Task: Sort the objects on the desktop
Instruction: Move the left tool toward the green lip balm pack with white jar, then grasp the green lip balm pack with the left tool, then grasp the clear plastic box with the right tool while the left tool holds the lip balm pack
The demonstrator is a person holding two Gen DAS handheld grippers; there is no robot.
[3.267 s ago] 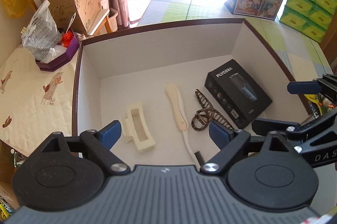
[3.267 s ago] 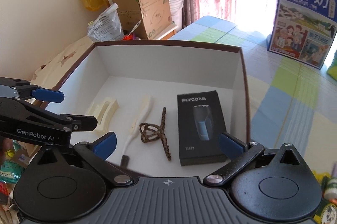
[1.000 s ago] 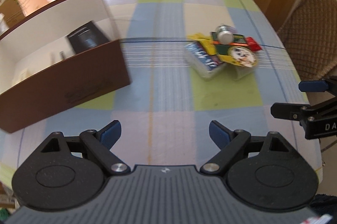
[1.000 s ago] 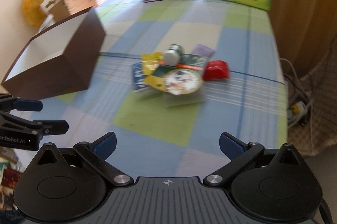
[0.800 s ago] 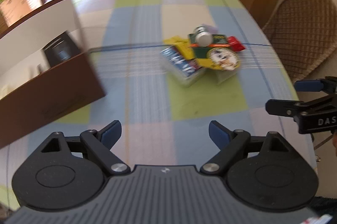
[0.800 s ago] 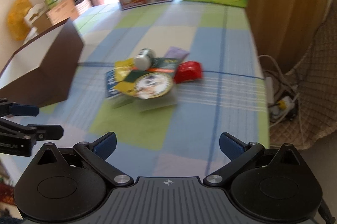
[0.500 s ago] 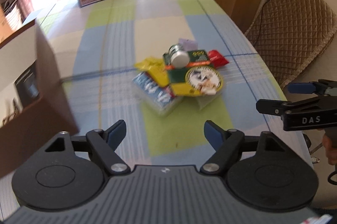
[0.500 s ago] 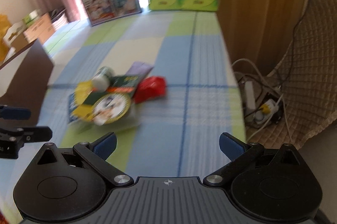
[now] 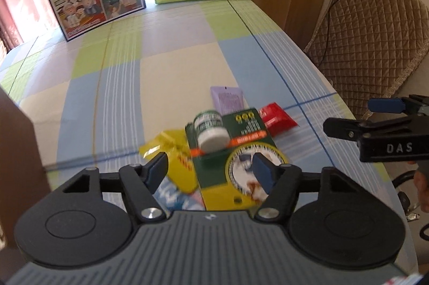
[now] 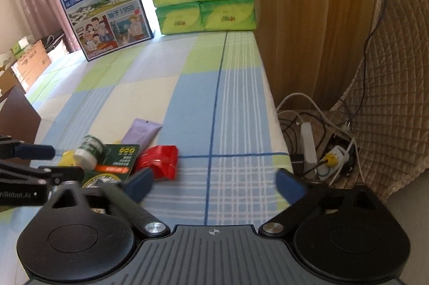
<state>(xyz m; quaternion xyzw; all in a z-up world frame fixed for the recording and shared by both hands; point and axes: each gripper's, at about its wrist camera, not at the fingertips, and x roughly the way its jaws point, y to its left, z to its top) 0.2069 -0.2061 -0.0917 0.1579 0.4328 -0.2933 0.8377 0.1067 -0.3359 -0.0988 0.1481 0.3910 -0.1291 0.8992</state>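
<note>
Left wrist view: on the checked table the pile lies beside the brown box. Left gripper, jaws narrowing yet apart and empty, hovers over it; right gripper likewise, near the red packet. Approach step, likely; next, descend and clamp one item.

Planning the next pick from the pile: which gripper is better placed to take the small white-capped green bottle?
Left, probably. The left gripper frames the small white-capped green bottle, empty jaws just closing; the right gripper faces bare checked tablecloth.
</note>
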